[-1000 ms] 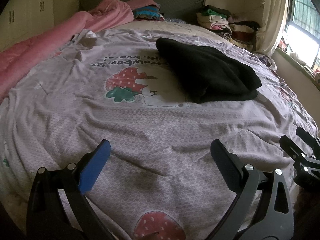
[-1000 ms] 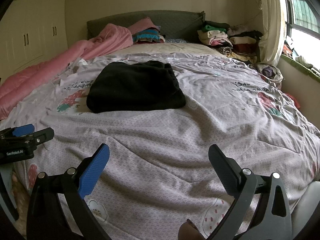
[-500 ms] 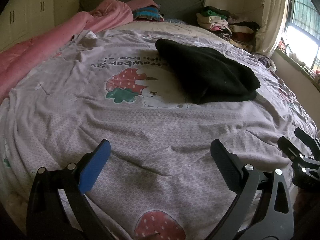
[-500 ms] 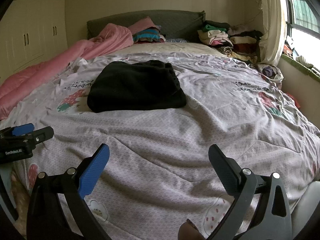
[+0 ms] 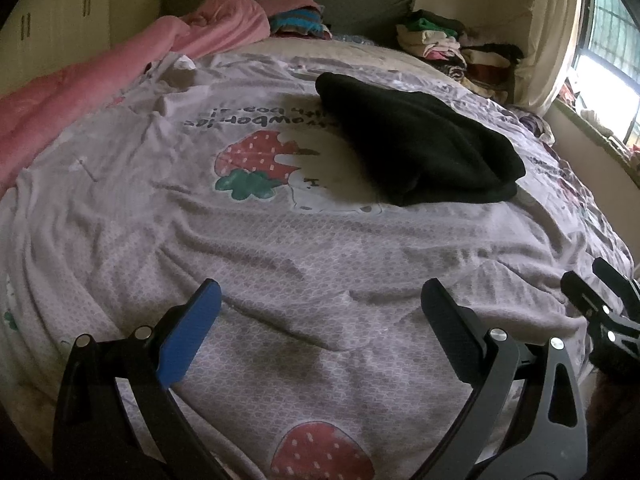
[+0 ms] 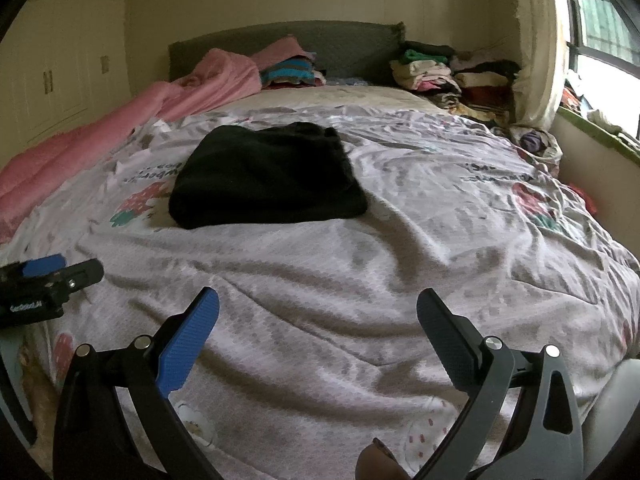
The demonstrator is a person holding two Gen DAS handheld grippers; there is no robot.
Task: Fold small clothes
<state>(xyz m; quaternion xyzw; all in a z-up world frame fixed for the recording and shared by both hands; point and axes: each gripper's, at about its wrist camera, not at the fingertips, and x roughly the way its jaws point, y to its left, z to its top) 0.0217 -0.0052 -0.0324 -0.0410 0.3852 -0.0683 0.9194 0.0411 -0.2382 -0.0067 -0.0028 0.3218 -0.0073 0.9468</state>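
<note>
**Folded black garment on the bed, both tongs spread and empty**

The left tongs (image 5: 320, 312) hang over the near edge of the bed, jaws spread wide with nothing between them; one finger carries a blue pad (image 5: 190, 332). The right tongs (image 6: 318, 316) are likewise released and empty, over the lilac quilt (image 6: 360, 280).

The black garment (image 6: 264, 176) lies folded in a rough rectangle on the quilt, at 12 o'clock from the right tongs and at about 1 o'clock from the left tongs, well apart from both.

Printed on the quilt beside the garment is a strawberry (image 5: 250, 160) with a line of dark lettering above it, seen upside down and only partly readable. The left tongs' body carries a small white label (image 6: 22, 306), too blurred to read.

At the headboard, a stack of folded clothes (image 6: 448, 72) sits at 1 o'clock and a pink blanket (image 6: 120, 120) runs along 10 o'clock.
</note>
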